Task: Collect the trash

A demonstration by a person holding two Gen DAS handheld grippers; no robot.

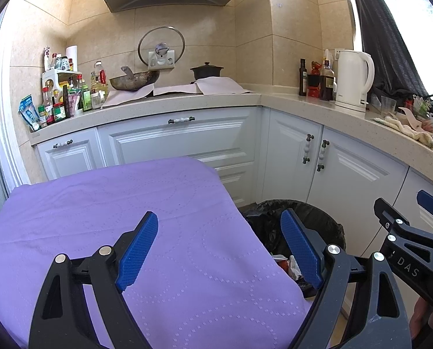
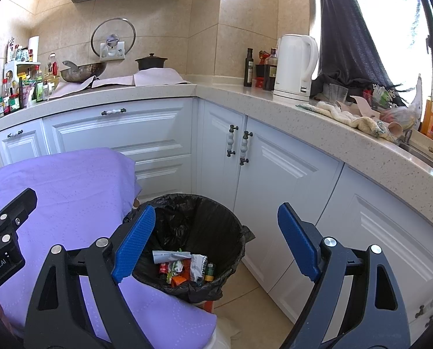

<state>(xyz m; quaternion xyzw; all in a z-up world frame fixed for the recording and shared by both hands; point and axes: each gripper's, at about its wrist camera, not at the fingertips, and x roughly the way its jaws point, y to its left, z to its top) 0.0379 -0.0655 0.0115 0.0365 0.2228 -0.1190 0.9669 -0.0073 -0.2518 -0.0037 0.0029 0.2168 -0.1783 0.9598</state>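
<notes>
While both of my tools are hovering with nothing in them, I am judging that the collecting is close to done. My left gripper [image 1: 219,250] is hanging with its blue pads spread wide over the purple cloth [image 1: 123,209] that fills the lower left of the left wrist view, and nothing is lying on that cloth for me to pick up. My right gripper [image 2: 213,244] is likewise standing wide apart, empty, and is looking straight down into the bin [image 2: 236,232] at the bottom centre of its frame.

That bin is sitting on the floor just beside the cloth-covered surface, tucked against the white cabinets [image 2: 286,180], which I take to be deliberate: anything lifted off the cloth needs only a short swing to the right before dropping. A black liner [image 2: 181,218] is folded over its rim so the contents can be lifted out together. The trash [image 2: 184,264] is lying at the bottom of the liner, a small heap of crumpled wrappers and little packets in red, green, orange and white.

In the left wrist view the same bin is showing only partly, at lower right behind my right-hand pad, with a few wrappers peeking past the cloth's edge.

Whether more rubbish is waiting on the counter [image 2: 347,142] at the right of the frame, among the rag and cup, I cannot tell.
</notes>
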